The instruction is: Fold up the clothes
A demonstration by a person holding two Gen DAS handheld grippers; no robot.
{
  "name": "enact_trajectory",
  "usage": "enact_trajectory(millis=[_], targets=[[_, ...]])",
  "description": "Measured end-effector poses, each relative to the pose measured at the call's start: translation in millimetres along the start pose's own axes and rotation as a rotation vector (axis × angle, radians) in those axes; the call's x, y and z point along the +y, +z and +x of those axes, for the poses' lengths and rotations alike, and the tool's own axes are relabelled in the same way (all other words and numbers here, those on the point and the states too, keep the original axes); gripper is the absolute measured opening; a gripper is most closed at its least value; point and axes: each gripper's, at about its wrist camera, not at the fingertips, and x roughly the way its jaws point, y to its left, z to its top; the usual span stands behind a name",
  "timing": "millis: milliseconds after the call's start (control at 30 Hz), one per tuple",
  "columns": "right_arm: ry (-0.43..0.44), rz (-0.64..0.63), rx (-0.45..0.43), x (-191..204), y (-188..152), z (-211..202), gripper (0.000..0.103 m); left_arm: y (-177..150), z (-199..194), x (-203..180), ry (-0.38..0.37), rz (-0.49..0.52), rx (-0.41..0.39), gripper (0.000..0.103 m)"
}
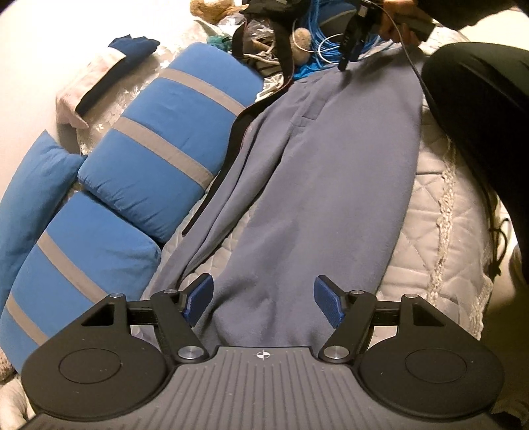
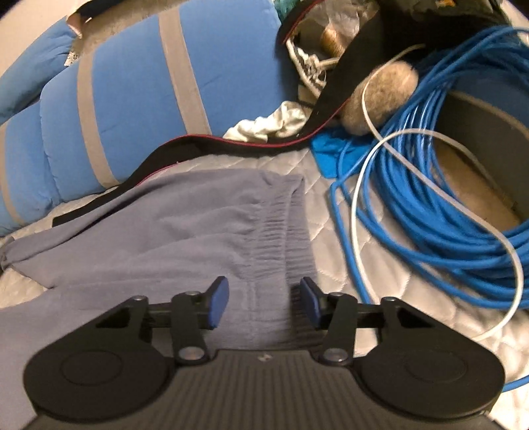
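Left gripper [image 1: 264, 302]: blue ribbed pads spread wide, nothing between them, hovering over the narrow leg end of the grey fleece trousers [image 1: 317, 185]. Can't tell if the pads touch the cloth.

Right gripper [image 2: 264, 303]: pads likewise apart, holding nothing, sitting over the gathered elastic waistband [image 2: 281, 228] at the other end of the same garment. Waistband is ribbed and puckered, the rest is soft matte fleece with shallow creases.

Trousers lie lengthwise, mostly flat, on a white quilted bedspread [image 1: 433, 211] with diamond stitching and a lace trim along its edge. One leg looks folded over the other, with a loose flap trailing off on the pillow side.

Just beside the trousers: a black strip of fabric with red piping [image 2: 211, 140], running along the garment's edge. Past it, blue pillows with grey stripes [image 1: 158, 139], puffy, stacked end to end.

Beyond the waistband: a coil of blue cable [image 2: 439, 185], many loops, with one thin white cable [image 2: 360, 185] looping across it. A beige fuzzy ball [image 2: 383, 96] touches the coil. Crumpled white cloth [image 2: 274, 122] near the black strip.

In the left wrist view, far end: a hand [image 1: 396, 20] holding the right gripper's handle, dark sleeve and dark-clothed leg at the bed edge.
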Motion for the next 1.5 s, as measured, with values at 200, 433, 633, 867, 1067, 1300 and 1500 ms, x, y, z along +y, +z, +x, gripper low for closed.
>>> enact_trajectory(millis=[200,433,633,867,1067,1300,1500], targets=[[-0.074,-0.034,-0.021,4,0,1,0.009,2,7,6,-0.003,-0.003,0.010,0.066],[-0.114,-0.027,-0.064,-2,8,-1,0.006,-1,10,10,-0.001,-0.009,0.037,0.067],[-0.144,-0.077,-0.069,7,9,-4,0.005,-2,11,12,0.006,-0.010,0.049,0.067],[-0.148,-0.238,-0.090,47,6,-25,0.046,-9,16,36,0.044,-0.062,0.059,0.067],[-0.149,-0.374,-0.110,82,3,-44,0.094,-22,28,72,0.069,-0.197,0.118,0.069],[-0.002,-0.389,-0.172,182,-12,-82,0.103,-45,43,114,0.088,-0.435,0.238,0.069],[0.109,-0.384,-0.154,274,-53,-81,0.103,-62,53,138,0.074,-0.621,0.294,0.070]])
